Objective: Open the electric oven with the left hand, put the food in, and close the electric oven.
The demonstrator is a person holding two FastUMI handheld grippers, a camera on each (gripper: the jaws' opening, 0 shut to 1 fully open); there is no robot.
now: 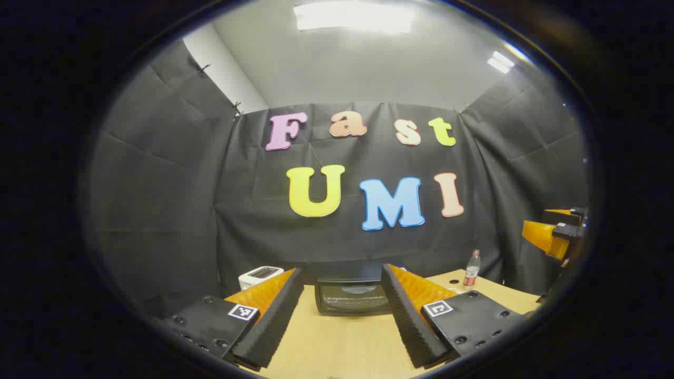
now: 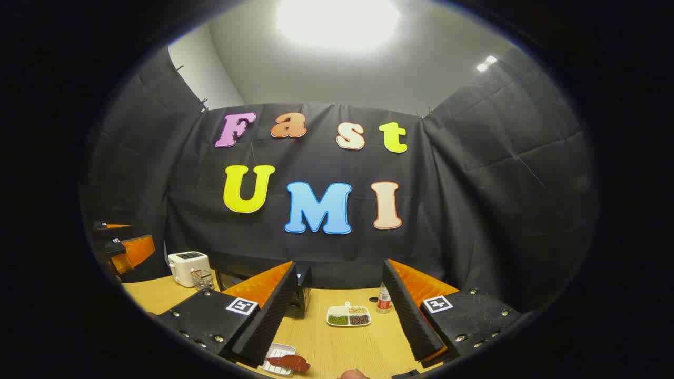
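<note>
Left tongs [image 1: 342, 316]: spread wide, holding nothing, aimed straight at the oven [image 1: 354, 296] across bare counter [image 1: 337, 342].
Right tongs [image 2: 337, 321]: spread wide, empty, raised above the counter [image 2: 326, 342].
Oven: dark box at the back of the counter, door apparently shut; handle too small to make out.
Food: reddish-brown piece [image 2: 289, 362] on a small white tray [image 2: 277, 353], near edge, below the right tongs.
Step in hand, judged: opening the door. Advance level, close on the door's handle, pull steadily, keep the right side clear.
Counter: pale wood; toaster [image 2: 188, 267], bottle [image 2: 385, 300], divided dish [image 2: 348, 316].
Room: black cloth walls, bright ceiling lights.
</note>
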